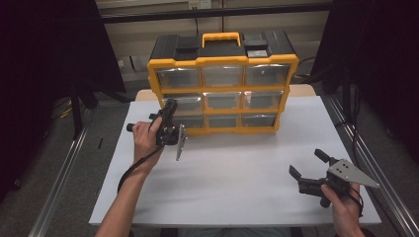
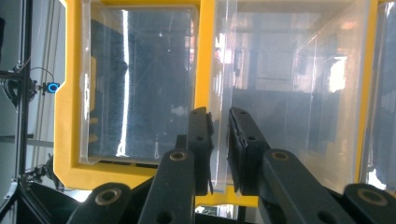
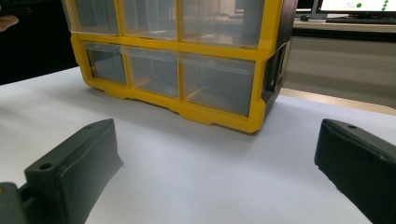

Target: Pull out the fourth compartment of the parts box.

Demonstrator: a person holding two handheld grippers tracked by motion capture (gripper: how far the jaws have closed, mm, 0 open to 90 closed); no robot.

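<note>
The drawer point(image 2: 219, 140), low on the left of the yellow cabinet point(image 1: 223, 61), sits straight ahead of my left claw point(image 2: 219, 154), which looks clamped on its clear front lip, while my right claw point(image 3: 219, 177) hangs wide open and empty, well off to the cabinet's right.

The drawer cabinet point(image 1: 222, 81) stands at the far middle of the table point(image 1: 237, 187). The left gripper point(image 1: 170, 111) is at the cabinet's front left, its jaws closed on the edge of a clear drawer point(image 2: 219, 154). The right gripper point(image 1: 307, 169) lies near the table's near right corner, well apart from the cabinet.
</note>
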